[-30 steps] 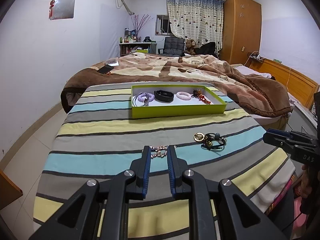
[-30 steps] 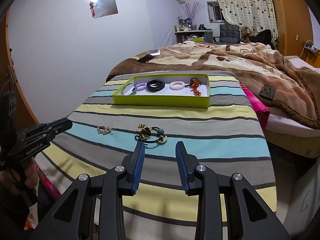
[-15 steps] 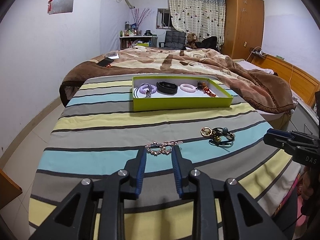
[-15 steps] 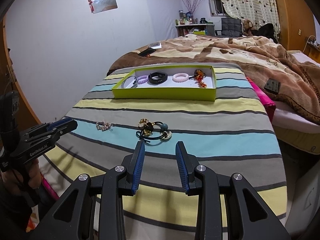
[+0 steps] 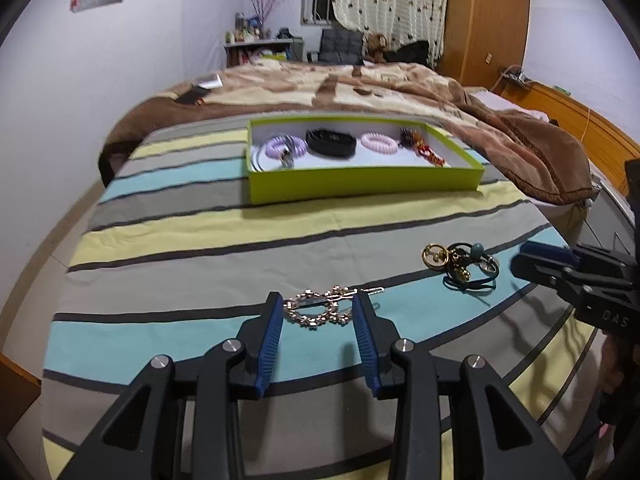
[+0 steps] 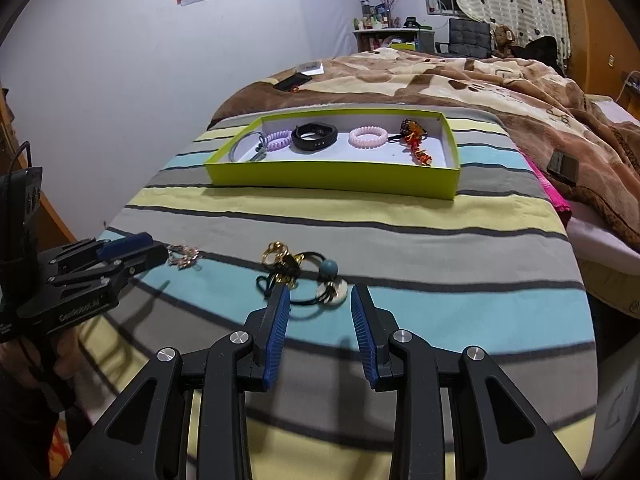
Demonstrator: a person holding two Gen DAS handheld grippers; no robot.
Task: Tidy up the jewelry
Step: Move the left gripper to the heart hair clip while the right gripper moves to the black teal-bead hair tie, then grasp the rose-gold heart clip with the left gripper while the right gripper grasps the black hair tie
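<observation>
Bedding comes first: a brown blanket (image 5: 360, 88) covers the far part of the bed, and a striped sheet (image 5: 208, 240) in grey, yellow and blue spreads under both sets of fingers. Well ahead of the fingers on that sheet sits a shallow green box (image 5: 360, 182) with a white floor, holding a lilac coil hair tie (image 5: 286, 145), a black wristband (image 5: 331, 144), a pink coil hair tie (image 5: 379, 142) and a red and orange beaded charm (image 5: 424, 148) side by side. The left gripper (image 5: 318, 308) is low over the blue stripe with its fingers (image 5: 270, 332) spread apart, one on each side of a gold rhinestone hair clip (image 5: 320, 306) that lies flat on the sheet between their tips; the blue pads are close to the clip, but whether they touch it cannot be told. The right gripper (image 6: 318, 300) is also spread wide and grips nothing. Just past its tips lies a tangle of black hair elastics (image 6: 304, 280) with a teal bead (image 6: 329, 268), a gold ring-shaped piece (image 6: 276, 250) and a pale disc (image 6: 334, 294), the disc lying between the two fingertips. From the right wrist view the left gripper shows at the left edge with the clip just off its tip.
</observation>
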